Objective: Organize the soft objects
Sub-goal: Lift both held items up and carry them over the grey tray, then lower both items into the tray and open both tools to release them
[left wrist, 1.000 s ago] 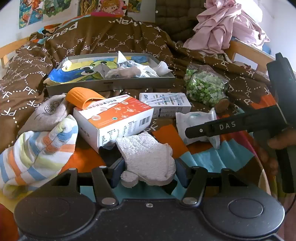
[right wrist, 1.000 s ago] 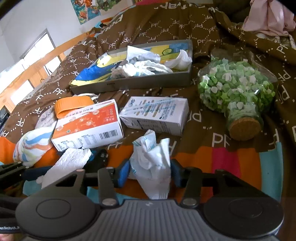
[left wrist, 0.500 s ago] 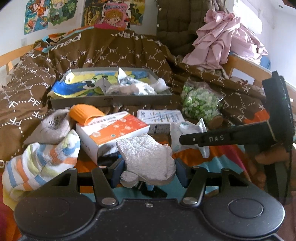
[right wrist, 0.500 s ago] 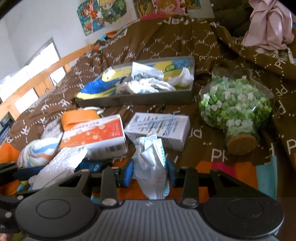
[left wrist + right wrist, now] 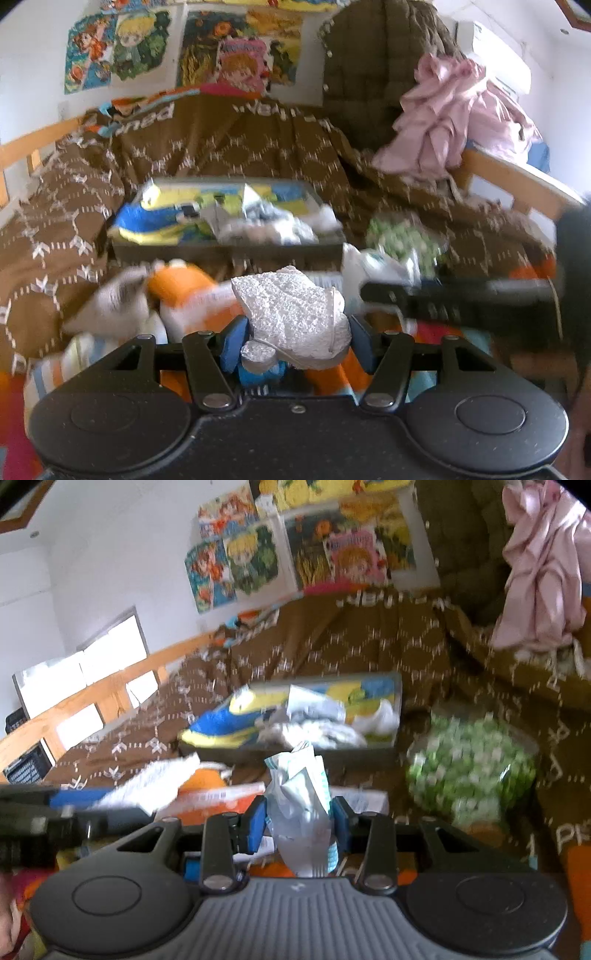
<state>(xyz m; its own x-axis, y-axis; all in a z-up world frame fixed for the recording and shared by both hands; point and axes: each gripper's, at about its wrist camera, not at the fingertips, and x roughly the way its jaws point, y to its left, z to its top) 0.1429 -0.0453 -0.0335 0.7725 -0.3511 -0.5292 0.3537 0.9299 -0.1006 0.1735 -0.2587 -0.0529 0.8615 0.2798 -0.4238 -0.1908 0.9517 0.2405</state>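
Note:
My left gripper is shut on a white fuzzy sock and holds it up above the bed. My right gripper is shut on a crumpled white-and-teal soft packet, also lifted. The grey tray lies ahead on the brown quilt, holding a blue-and-yellow cloth and white crumpled pieces. It shows in the right wrist view too. The right gripper appears as a dark bar at right in the left wrist view. The left gripper with its sock shows at left in the right wrist view.
A striped sock, a grey sock, an orange item and an orange-white box lie low left. A jar of green paper stars lies right of the tray. Pink clothes hang over the wooden bed rail.
Both grippers have risen and tilted upward with their loads; the views now show the wall posters and blur from motion. Both stay shut.

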